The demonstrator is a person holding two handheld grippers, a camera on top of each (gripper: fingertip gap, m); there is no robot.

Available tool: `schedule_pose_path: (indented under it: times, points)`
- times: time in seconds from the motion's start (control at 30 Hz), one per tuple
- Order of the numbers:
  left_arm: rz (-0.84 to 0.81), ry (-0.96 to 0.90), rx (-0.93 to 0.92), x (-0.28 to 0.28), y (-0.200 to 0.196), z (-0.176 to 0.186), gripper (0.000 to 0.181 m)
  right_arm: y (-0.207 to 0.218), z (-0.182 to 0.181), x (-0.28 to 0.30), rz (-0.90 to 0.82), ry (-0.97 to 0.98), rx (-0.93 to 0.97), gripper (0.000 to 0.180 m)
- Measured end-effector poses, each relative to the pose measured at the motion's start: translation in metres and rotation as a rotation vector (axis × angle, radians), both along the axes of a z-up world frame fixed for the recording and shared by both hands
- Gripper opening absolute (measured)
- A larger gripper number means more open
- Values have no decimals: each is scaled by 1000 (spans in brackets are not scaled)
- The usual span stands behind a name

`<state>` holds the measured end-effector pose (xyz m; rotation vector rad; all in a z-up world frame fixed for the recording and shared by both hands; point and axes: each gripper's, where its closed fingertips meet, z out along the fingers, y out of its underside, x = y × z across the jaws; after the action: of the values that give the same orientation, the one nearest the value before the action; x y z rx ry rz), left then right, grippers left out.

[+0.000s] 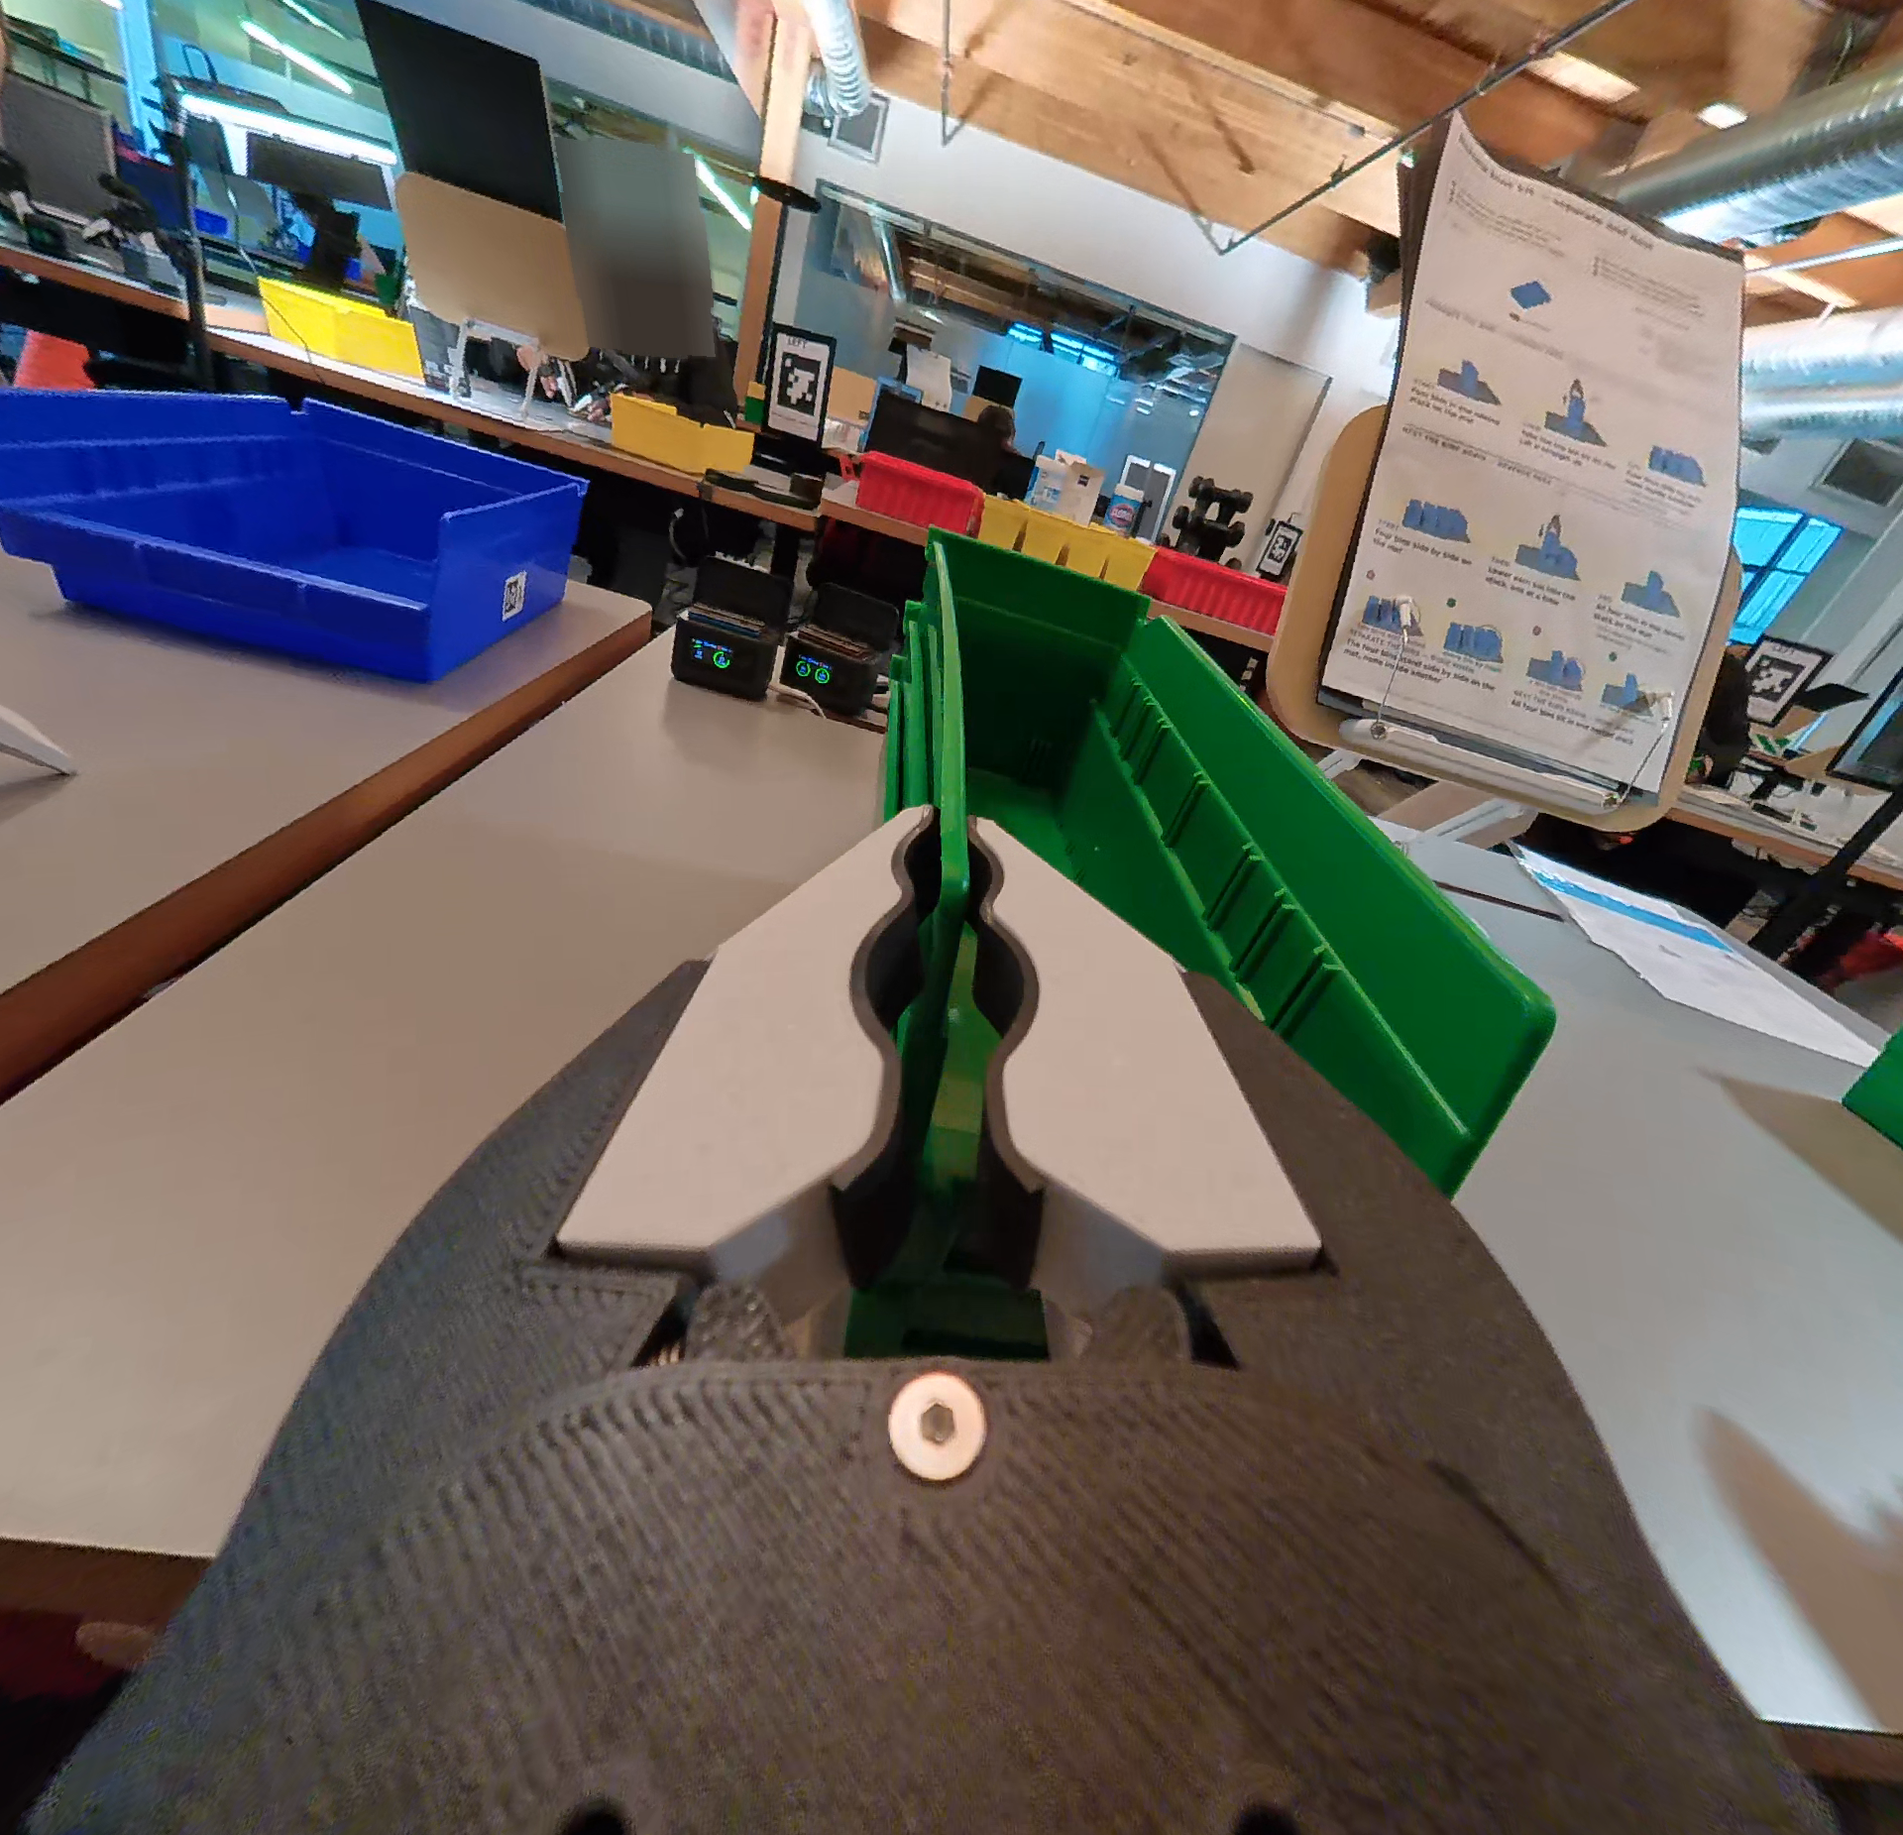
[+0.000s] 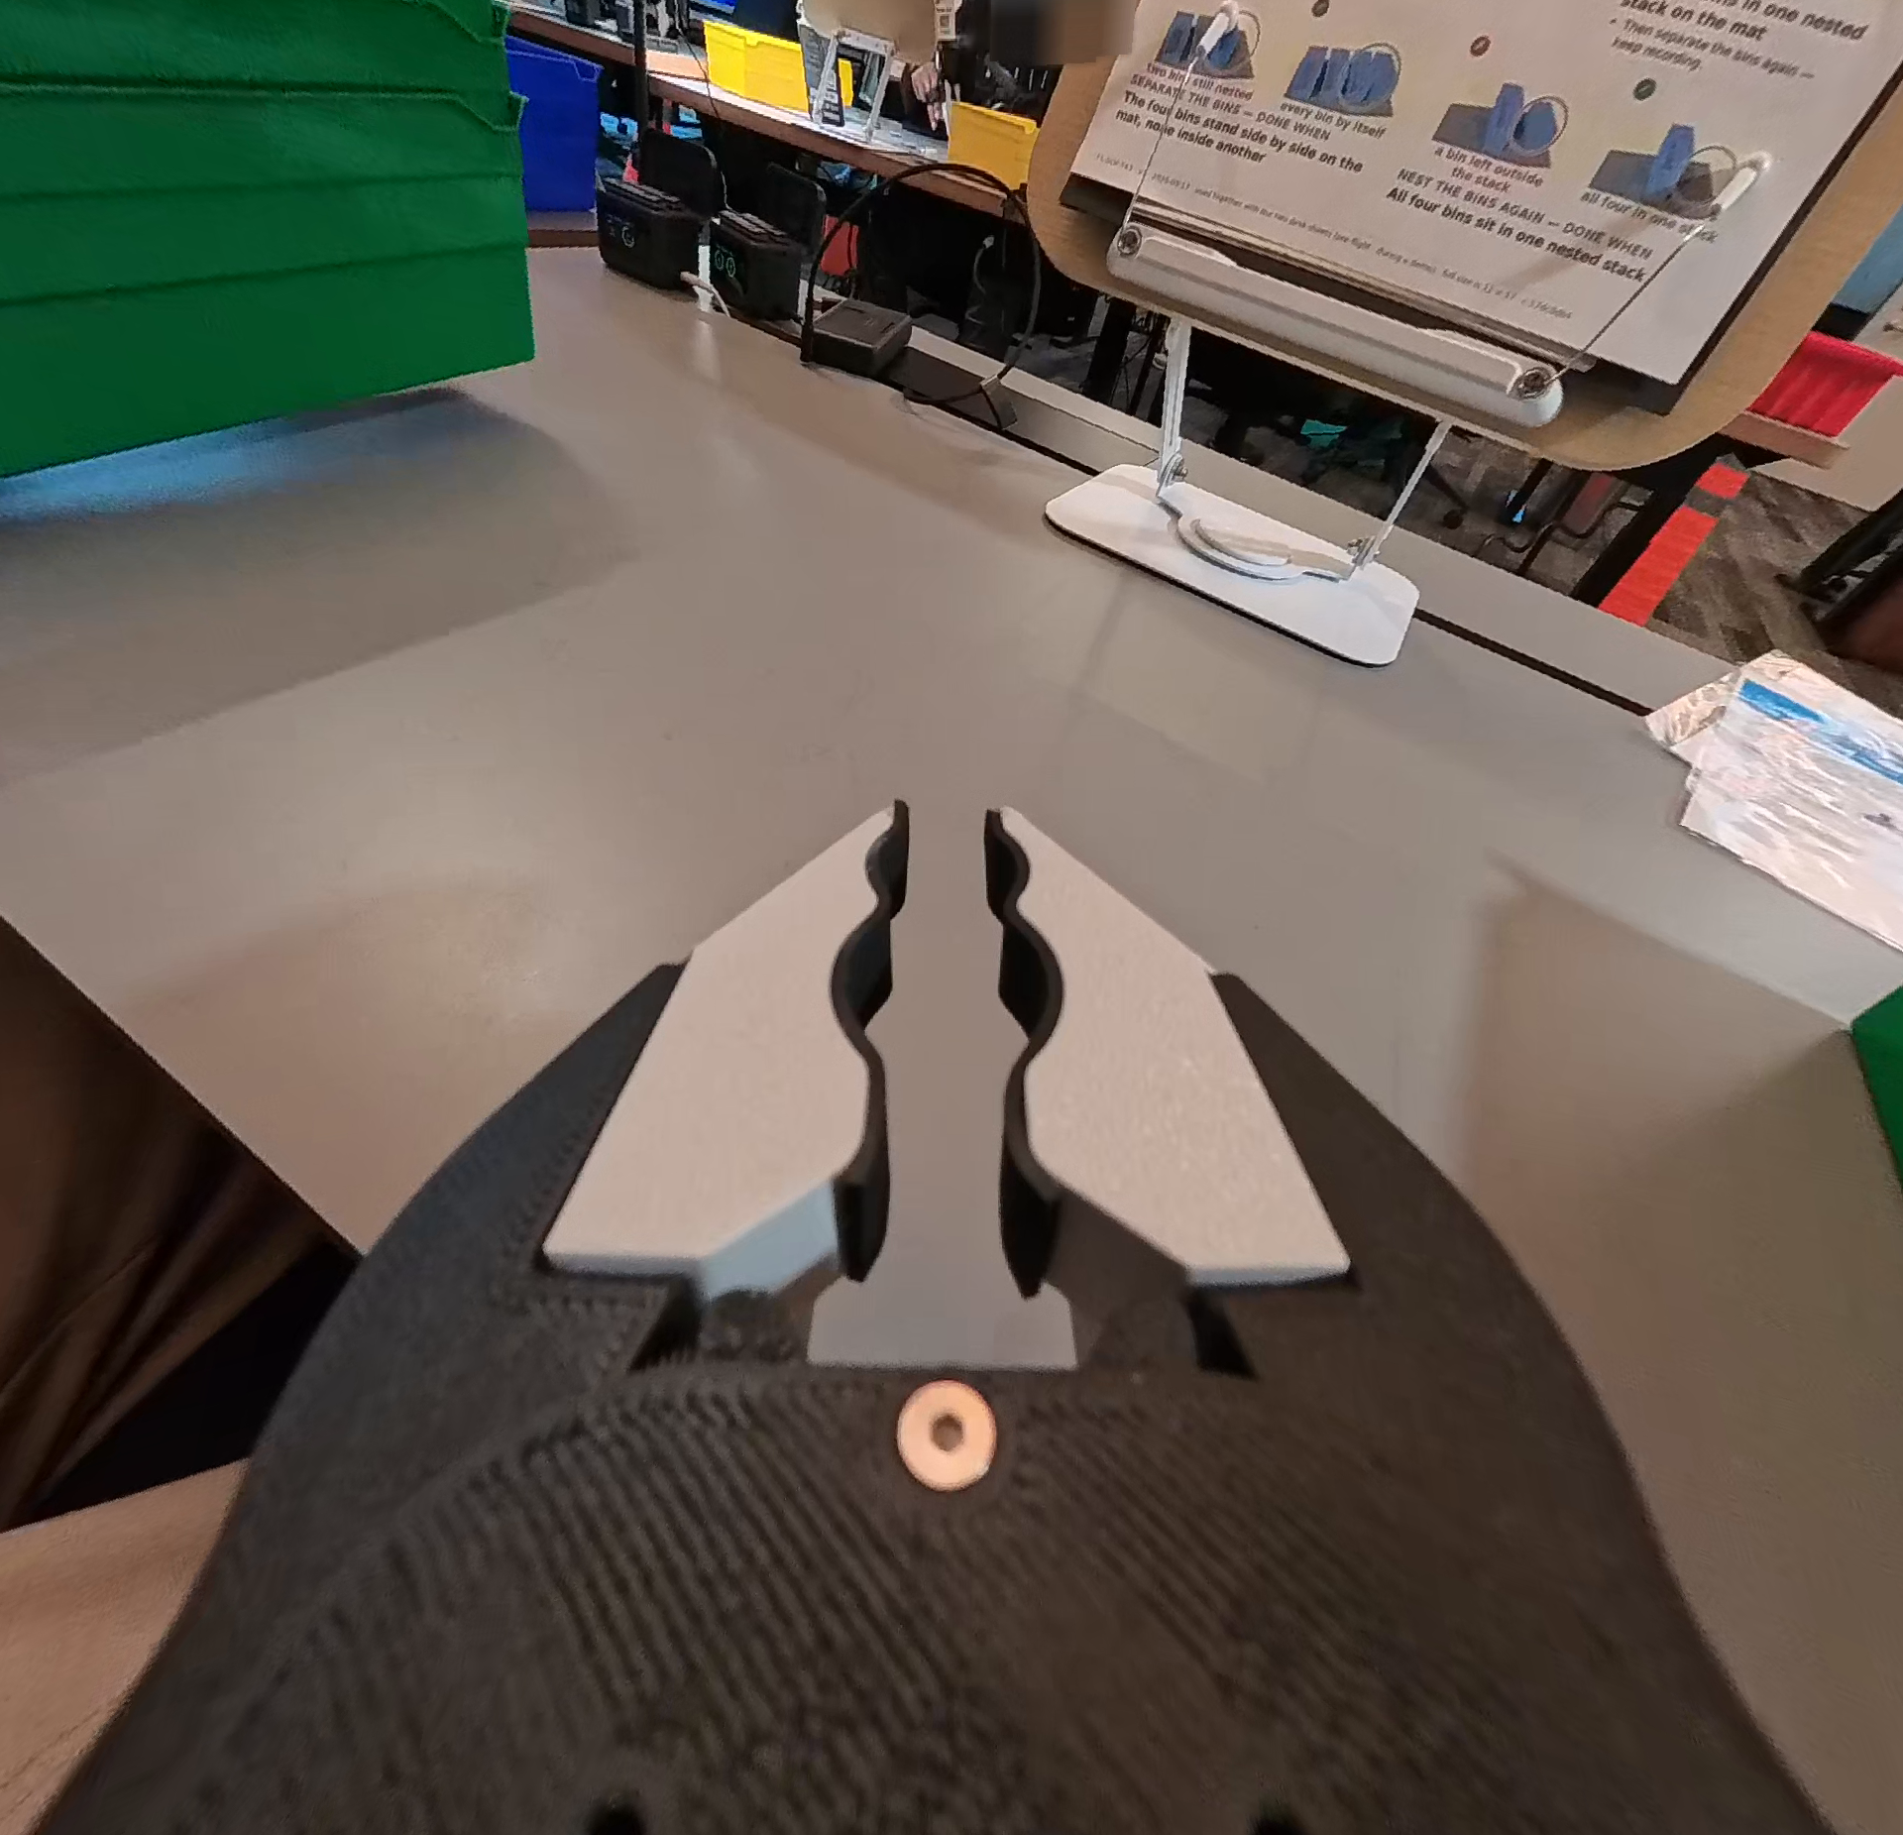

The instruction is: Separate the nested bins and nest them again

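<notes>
A stack of nested green bins [image 1: 1184,859] tilts above the grey table [image 1: 515,962]; I see the open inside of the top bin and several rims layered at its left. My left gripper [image 1: 953,823] is shut on the stack's near side wall, which runs between the fingers. In the right wrist view the stack [image 2: 247,189] fills the upper left, its layered outer walls just above the table with a shadow below. My right gripper [image 2: 945,817] is slightly open and empty over the bare table [image 2: 721,653], to the right of the stack. Another green bin's corner [image 2: 1879,1054] shows at the right edge.
A blue bin [image 1: 278,529] sits on the neighbouring table to the left. An instruction sheet on a white stand [image 2: 1236,570] stands at the back right, loose papers [image 2: 1802,797] beside it. Two black devices [image 1: 772,642] sit at the table's far edge.
</notes>
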<state>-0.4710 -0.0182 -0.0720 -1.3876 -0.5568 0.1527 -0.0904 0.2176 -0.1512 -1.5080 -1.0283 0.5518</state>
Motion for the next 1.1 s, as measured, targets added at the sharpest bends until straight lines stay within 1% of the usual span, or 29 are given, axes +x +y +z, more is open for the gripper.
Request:
schedule_pose_path:
  times: [0.13,0.23,0.33,0.37,0.43,0.5,0.57,0.6,0.7,0.77,0.83,0.9,0.97,1.07,1.1]
  points:
    - [6,1,5,0,-1,2,0,0,0,0,0,2,1,13]
    - [-2,-70,23,-7,-2,-4,0,0,0,0,1,1,-2,13]
    - [15,-5,-46,-3,1,-7,0,0,-1,0,0,-1,-3,13]
    - [8,-9,-44,-2,3,-7,0,0,-1,-1,1,-2,-2,13]
    - [-3,-91,8,-6,2,-9,0,-1,-1,-2,3,-1,-3,11]
    - [7,-107,23,-12,-2,-10,0,-5,1,-10,14,43,-39,10]
    - [3,-72,6,-9,0,-8,0,-23,9,-39,87,138,-119,10]
    - [2,-66,6,-7,1,-8,0,-38,13,-59,146,179,-170,14]
    - [0,-82,35,-3,4,-5,0,-100,18,-127,367,199,-267,24]
    - [-10,-67,46,0,4,-1,0,-138,29,-167,482,190,-223,26]
    - [-21,-35,40,3,5,2,0,-165,51,-201,567,224,-144,23]
    - [-17,-34,32,4,8,3,0,-180,66,-230,609,245,-138,23]
    - [-16,-46,30,3,12,1,0,-189,72,-252,648,256,-204,25]
    - [-24,-38,29,4,15,1,0,-190,69,-275,658,255,-316,26]
    - [-23,-41,35,3,16,2,0,-188,62,-282,647,223,-349,21]
